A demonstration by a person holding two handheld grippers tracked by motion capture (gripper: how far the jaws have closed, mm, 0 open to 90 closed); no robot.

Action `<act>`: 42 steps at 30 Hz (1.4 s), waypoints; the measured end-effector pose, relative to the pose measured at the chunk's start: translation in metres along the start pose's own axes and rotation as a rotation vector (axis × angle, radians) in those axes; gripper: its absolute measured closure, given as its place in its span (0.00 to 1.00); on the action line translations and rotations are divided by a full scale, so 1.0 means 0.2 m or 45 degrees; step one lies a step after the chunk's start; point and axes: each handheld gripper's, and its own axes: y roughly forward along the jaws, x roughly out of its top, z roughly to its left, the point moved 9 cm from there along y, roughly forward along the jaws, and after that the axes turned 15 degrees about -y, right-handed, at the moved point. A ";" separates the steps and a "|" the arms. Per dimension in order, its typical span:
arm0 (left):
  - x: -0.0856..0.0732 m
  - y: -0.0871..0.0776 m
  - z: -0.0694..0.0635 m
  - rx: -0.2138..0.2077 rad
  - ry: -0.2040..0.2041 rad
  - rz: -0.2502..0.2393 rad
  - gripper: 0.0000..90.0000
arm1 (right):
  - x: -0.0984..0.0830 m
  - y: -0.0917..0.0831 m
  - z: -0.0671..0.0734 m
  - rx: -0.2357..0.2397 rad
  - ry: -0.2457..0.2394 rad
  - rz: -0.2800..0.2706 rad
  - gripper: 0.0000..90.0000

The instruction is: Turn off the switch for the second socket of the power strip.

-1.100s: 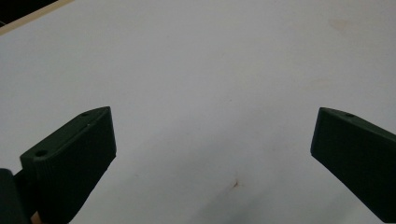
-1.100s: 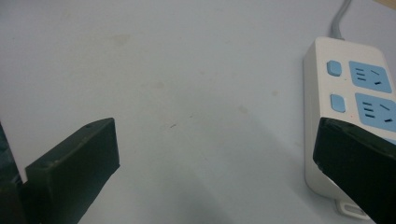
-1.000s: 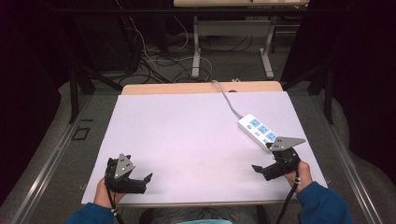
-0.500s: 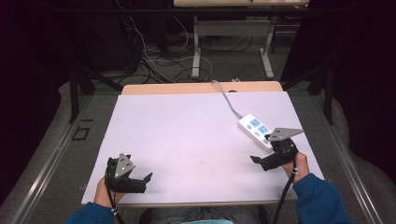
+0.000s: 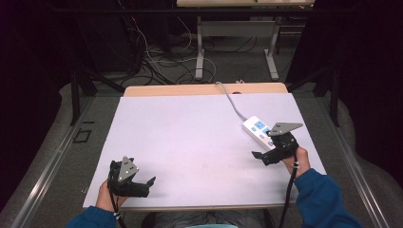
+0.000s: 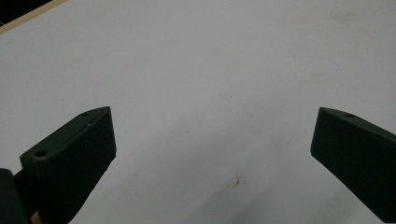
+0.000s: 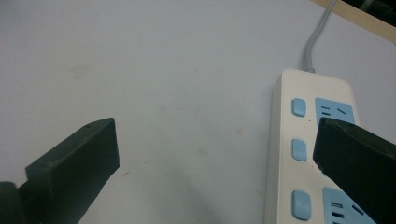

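High view: the power strip is lying on the right side of the white table, its grey cord running off toward the far edge. The right gripper is hovering at the near end of the strip, one of its fingers passing over the strip's near end and the other over bare table to the strip's left; whether anything is touching cannot be told from here. The left gripper is sitting at the near left corner of the table, well apart from the strip, with its fingers spread. Left gripper view: the left gripper is pointing at bare table, fingers wide and holding nothing. Right gripper view: the right gripper is showing its fingers wide apart and empty; the left one is standing over bare table, while the right one is overlapping the strip beside a blue switch and a blue socket panel. No plug is sitting in any visible socket. Judgement: work on the strip appears to be at its opening stage, an approach only. Nothing is gripped, pressed or shifted as far as these pictures show; closing on the strip or on a switch is all remaining to be done.
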 end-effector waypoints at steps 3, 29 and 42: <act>0.00 0.00 0.00 -0.004 -0.010 -0.001 0.00 | 0.01 0.01 -0.02 -0.002 0.003 0.002 0.00; 0.00 0.00 0.00 -0.006 0.003 0.002 0.00 | -0.01 0.11 -0.24 -0.059 0.100 0.039 0.00; 0.00 0.01 -0.01 -0.010 0.008 0.002 0.00 | -0.08 0.18 -0.34 -0.080 0.143 0.071 0.03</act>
